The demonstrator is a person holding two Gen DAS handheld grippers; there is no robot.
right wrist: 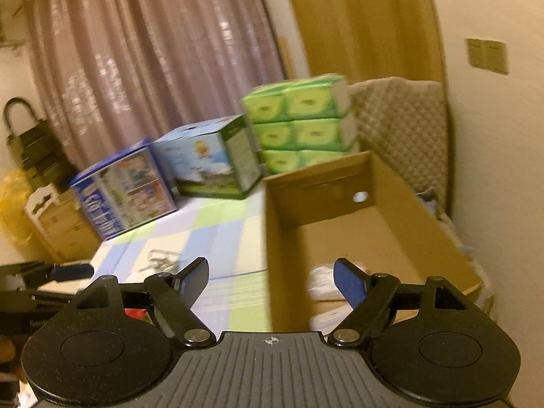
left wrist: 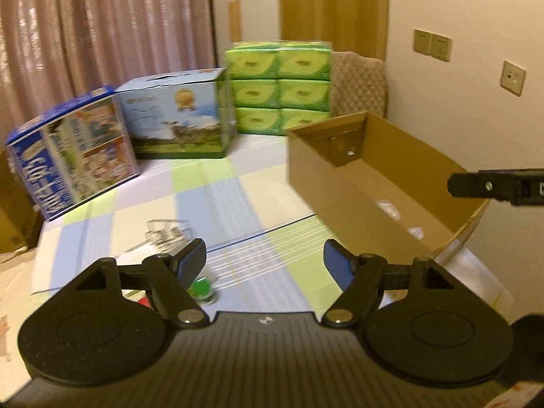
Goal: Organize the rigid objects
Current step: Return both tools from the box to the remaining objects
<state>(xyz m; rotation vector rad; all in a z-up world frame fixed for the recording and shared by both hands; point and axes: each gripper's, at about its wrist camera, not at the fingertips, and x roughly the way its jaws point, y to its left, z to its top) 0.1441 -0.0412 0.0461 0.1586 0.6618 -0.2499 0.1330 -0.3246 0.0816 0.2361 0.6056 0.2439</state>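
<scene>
Both tools released, nothing between the pads. Left tool (left wrist: 265, 261) hangs over the checked cloth; right tool (right wrist: 271, 277) sits at the near end of the cardboard box (right wrist: 282, 238), straddling its left wall.

Cardboard box: open top, long axis running from the near right away toward the far wall, short far end wall has a round hole. Its near end overhangs a round edge in the left view. Something white and flat lies on the box floor near the right tool, too blurred to identify.

Loose items on the cloth by the left tool: a clear, glassy item (left wrist: 168, 231) just beyond the left finger, outline too blurred to give its axis; a green round piece (left wrist: 200, 289) just below that finger, partly hidden by it; a bit of red beside it, mostly hidden.

Surface: cloth (left wrist: 238, 204) in pale blue, green and cream checks, flat. Can't tell whether it covers a bed or a table.

Far edge of the cloth, left to right: blue printed carton (left wrist: 78, 156), tilted; light-blue carton with a pasture print (left wrist: 183, 115); stack of green tissue packs (left wrist: 278, 88), three high, two wide. Behind: pinkish curtain (left wrist: 102, 27), wooden door, quilted cushion, wall switches on the right wall.
</scene>
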